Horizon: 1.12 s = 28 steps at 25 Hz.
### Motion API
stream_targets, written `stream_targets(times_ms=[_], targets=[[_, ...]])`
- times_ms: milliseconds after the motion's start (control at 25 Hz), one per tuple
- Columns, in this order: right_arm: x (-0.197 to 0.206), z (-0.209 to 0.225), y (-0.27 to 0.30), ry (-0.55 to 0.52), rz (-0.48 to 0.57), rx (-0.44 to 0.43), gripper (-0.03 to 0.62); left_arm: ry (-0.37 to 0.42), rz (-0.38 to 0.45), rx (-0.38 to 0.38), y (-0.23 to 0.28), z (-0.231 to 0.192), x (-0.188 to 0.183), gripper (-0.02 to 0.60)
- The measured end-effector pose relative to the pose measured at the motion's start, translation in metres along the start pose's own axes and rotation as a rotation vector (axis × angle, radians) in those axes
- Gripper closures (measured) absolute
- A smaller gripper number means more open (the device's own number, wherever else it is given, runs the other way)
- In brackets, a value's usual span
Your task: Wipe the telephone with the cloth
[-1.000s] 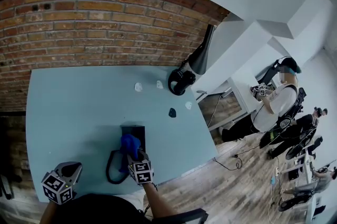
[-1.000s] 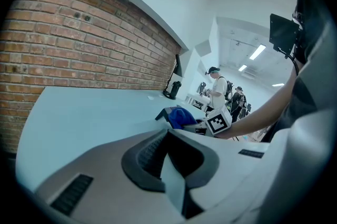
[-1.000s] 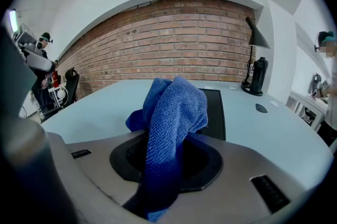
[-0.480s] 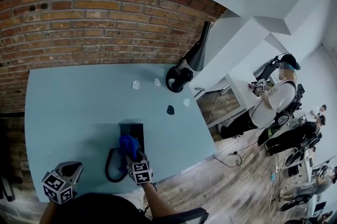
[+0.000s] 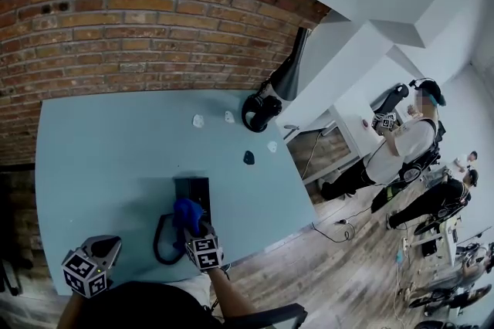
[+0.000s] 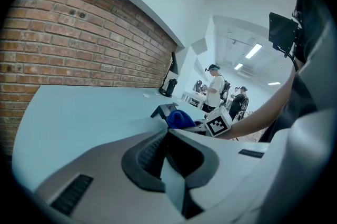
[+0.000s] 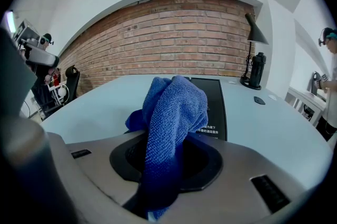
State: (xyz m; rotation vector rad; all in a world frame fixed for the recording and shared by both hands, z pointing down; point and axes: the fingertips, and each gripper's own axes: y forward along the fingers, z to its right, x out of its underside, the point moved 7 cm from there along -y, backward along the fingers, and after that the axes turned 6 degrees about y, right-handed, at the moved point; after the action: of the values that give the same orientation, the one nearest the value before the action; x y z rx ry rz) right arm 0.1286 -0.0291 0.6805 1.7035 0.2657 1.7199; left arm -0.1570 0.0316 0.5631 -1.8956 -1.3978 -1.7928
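Right hand-held gripper (image 5: 197,231) grips the blue cloth (image 5: 187,211), bunched atop the black telephone (image 5: 194,187) just ahead of it

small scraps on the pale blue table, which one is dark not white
The small dark scrap, lying just right of the flat black telephone's far end. The other three scraps are all white.
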Motion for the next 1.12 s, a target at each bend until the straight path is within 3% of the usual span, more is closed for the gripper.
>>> stream_targets(times_ms=[840,1120], targets=[[0.015,-0.004,-0.009,0.011,-0.031,0.013,0.464,0.001,-0.017,0.033,0.006,0.003,0.003,0.58],[0.019,-0.024,-0.004,0.019,-0.061,-0.012,0.464,-0.027,-0.032,0.026,-0.004,-0.004,0.011,0.58]])
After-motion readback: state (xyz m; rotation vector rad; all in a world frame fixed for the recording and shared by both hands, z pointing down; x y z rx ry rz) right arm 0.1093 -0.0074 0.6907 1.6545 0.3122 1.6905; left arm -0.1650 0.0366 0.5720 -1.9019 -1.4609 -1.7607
